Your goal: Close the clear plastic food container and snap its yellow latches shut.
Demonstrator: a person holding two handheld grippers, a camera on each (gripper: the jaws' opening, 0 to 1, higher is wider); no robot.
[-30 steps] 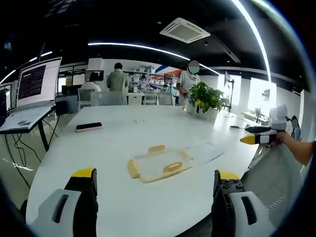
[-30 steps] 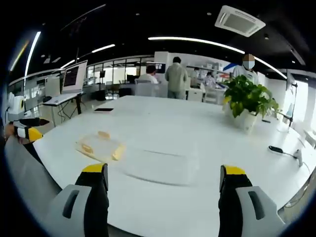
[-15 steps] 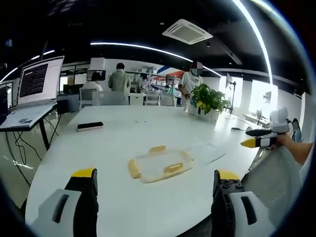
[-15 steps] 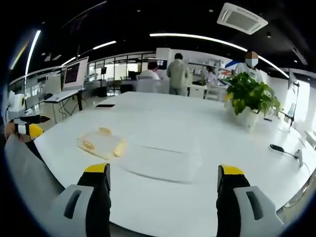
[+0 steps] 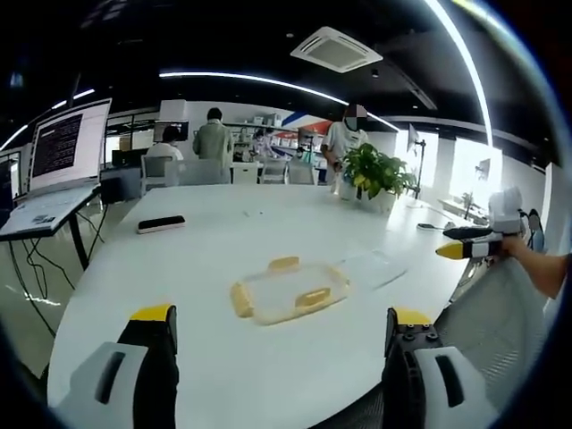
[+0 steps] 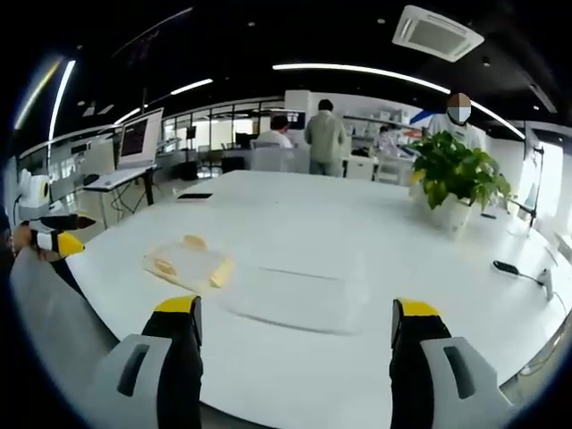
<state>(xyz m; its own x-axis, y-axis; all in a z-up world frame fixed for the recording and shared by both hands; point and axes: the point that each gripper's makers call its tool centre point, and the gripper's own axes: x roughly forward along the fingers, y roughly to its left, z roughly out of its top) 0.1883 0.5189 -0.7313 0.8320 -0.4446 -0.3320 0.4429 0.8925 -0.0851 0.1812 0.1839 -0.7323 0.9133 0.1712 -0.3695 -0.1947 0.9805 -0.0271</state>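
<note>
Lid (image 5: 288, 292) with yellow latches (image 5: 312, 298) lies flat on the white table (image 5: 214, 250), near its front edge, and the clear container (image 6: 295, 299) sits just beside it, apart from the lid. Both grippers hang off the table's front edge, touching nothing. Left gripper (image 5: 279, 344) has its jaws spread wide and empty; right gripper (image 6: 295, 344) likewise. Farther back, a phone (image 5: 162, 224) lies toward the left edge and a potted plant (image 6: 454, 179) stands toward the far right corner.
</note>
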